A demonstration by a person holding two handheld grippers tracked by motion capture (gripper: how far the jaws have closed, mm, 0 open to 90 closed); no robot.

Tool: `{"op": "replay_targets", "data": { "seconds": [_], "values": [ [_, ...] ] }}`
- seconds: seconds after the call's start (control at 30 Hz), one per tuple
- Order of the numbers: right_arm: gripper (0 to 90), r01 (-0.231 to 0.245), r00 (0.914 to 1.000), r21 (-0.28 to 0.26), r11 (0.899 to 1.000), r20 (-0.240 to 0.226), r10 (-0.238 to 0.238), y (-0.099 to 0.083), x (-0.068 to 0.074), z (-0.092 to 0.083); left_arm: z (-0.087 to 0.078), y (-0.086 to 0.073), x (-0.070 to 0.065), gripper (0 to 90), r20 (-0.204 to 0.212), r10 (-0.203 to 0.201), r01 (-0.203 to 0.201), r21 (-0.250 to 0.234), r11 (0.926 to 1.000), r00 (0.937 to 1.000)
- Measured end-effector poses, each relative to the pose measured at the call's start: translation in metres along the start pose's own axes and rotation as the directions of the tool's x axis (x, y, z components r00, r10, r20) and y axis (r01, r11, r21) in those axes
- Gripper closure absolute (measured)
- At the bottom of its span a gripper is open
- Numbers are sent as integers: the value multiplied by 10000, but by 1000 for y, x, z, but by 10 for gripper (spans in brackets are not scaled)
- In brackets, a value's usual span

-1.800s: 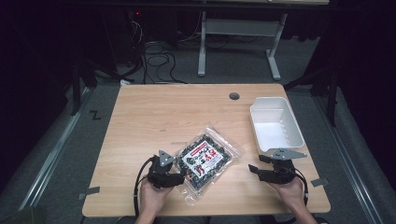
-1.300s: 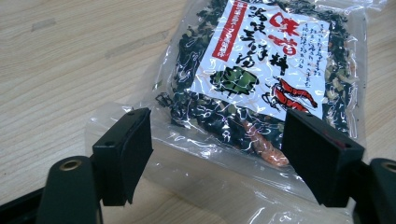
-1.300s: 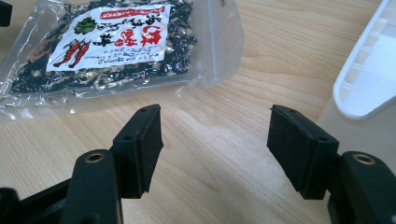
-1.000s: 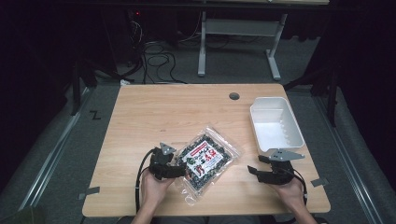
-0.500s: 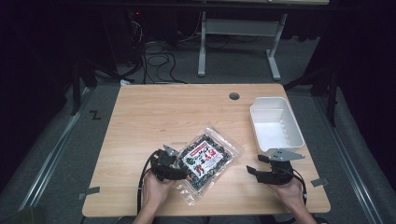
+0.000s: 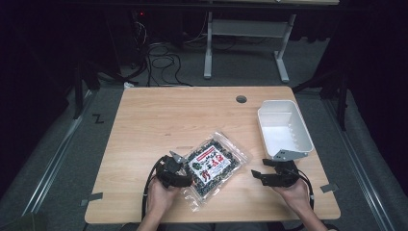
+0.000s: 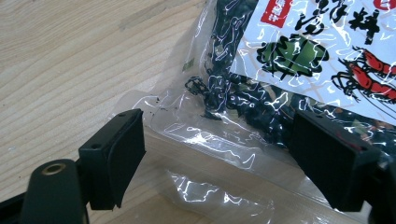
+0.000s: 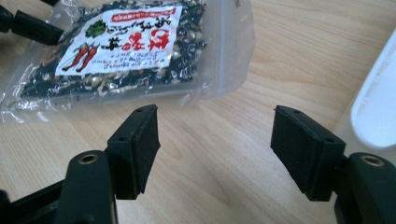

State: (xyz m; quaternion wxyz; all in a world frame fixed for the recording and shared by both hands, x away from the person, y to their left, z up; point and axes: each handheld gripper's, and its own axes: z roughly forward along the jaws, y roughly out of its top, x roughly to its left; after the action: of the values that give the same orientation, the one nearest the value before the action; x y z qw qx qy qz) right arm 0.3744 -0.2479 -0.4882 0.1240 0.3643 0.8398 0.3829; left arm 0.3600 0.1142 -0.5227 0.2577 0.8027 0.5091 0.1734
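L gripper (image 6: 185,177) now astride bag (image 6: 214,166)

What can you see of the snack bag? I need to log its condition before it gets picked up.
The snack bag is a clear, crinkly plastic pouch of dark dried bits, with a white label printed with red chillies and a green leaf. It looks sealed and lies flat, at an angle, on the wooden table. The open left gripper straddles its clear edge; the right gripper stays apart.

White label (image 7: 327,42) on the clear bag (image 6: 214,166): large dark East Asian characters printed, not legible. Red corner tag (image 7: 276,10) carries small characters, unreadable. No brand or numbers made out.
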Motion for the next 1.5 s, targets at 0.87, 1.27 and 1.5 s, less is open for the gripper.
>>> {"op": "replay_targets", "data": {
  "seconds": [0.87, 1.27, 1.5],
  "values": [
    [389, 87, 9974, 920, 9957, 706, -153, 53, -3, 50, 0, -3, 0, 201, 65, -110, 110, -61, 9999, 9999],
    [494, -194, 9994, 1506, 9884, 323, 147, 55, -7, 71, 0, -3, -2, 201, 28, -34, 34, -98, 9999, 10000],
    [541, -479, 9989, 1625, 9855, 93, 470, 54, -8, 75, 0, -3, -3, 200, -6, 10, -10, -132, 9999, 10000]
  ]
}}
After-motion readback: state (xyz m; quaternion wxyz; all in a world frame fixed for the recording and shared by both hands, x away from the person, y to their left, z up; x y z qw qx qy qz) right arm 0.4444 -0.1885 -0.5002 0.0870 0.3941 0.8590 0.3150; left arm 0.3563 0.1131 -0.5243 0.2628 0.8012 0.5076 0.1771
